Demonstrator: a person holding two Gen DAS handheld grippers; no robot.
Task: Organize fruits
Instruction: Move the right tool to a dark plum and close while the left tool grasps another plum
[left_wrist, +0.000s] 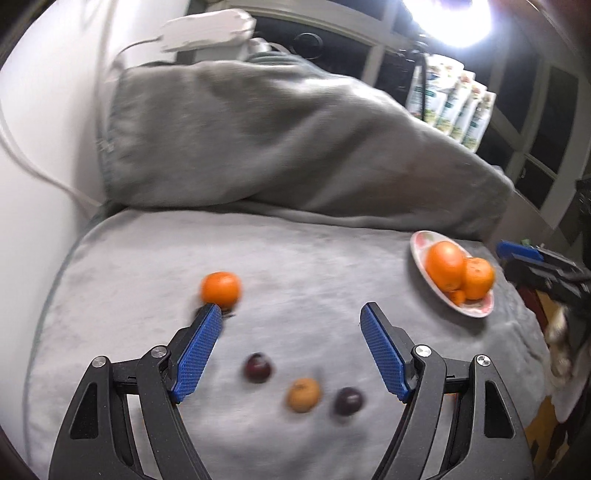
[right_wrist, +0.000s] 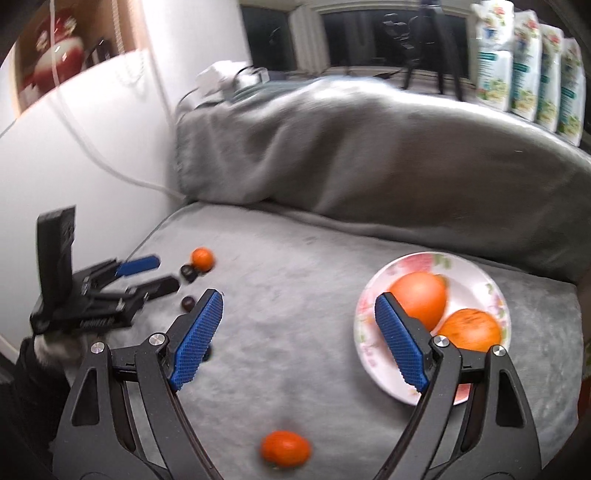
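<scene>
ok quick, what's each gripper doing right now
left gripper: open, holding nothing
right gripper: open, holding nothing

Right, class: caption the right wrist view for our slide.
Open right claw above grey blanket, beside floral plate of oranges.

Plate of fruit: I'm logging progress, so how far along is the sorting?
Done: two big oranges and one small fruit sit on the plate. In hand: nothing; the left gripper and right gripper are open and empty. Left: a tangerine, two dark plums, a brownish fruit and another orange fruit on the blanket.
</scene>
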